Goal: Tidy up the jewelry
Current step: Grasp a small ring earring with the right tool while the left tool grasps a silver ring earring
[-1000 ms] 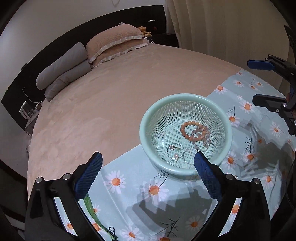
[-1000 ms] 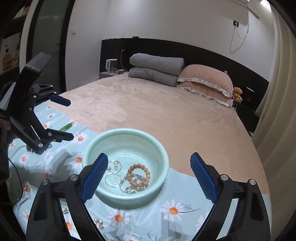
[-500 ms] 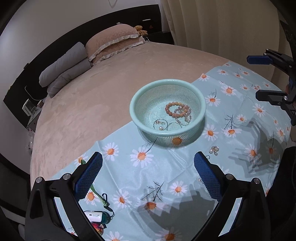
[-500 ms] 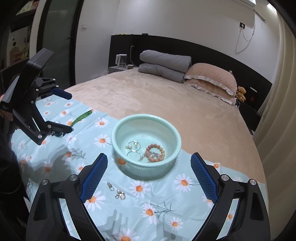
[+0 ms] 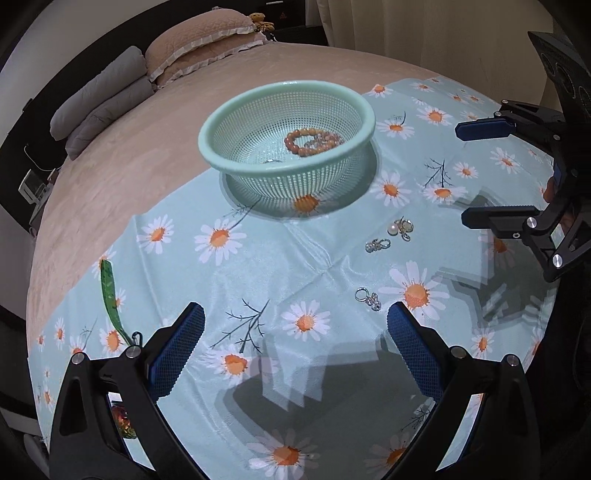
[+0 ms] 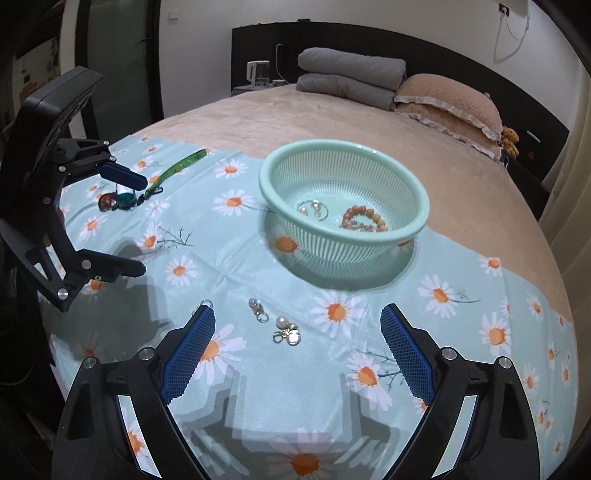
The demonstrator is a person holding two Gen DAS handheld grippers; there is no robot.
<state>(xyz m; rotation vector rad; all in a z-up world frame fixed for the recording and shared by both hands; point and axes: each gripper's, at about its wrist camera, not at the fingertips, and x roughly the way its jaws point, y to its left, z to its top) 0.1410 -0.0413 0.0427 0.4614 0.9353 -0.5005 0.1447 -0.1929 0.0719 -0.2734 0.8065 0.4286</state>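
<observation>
A mint mesh basket (image 5: 225,127) (image 6: 413,192) stands on a daisy-print cloth (image 5: 266,258) (image 6: 229,258) on the bed. It holds orange bead bracelets (image 5: 308,142) (image 6: 364,218) and silver rings (image 6: 314,208). On the cloth lie pearl earrings (image 5: 400,227) (image 6: 286,330), a silver earring (image 5: 377,244) (image 6: 258,309) and another silver earring (image 5: 368,298) (image 6: 207,304). My left gripper (image 5: 295,349) (image 6: 123,218) is open and empty above the cloth. My right gripper (image 6: 297,356) (image 5: 480,173) is open and empty, just short of the pearl earrings.
A green lanyard (image 5: 109,295) (image 6: 179,166) with a small keychain charm (image 6: 114,199) lies at the cloth's left side. Pillows (image 6: 448,101) and folded grey blankets (image 6: 347,72) lie at the head of the bed. A curtain (image 5: 424,33) hangs beyond.
Both grippers have pulled back from the basket and dropped lower toward the cloth. The loose earrings and the lanyard have come into view. Both stay open.
</observation>
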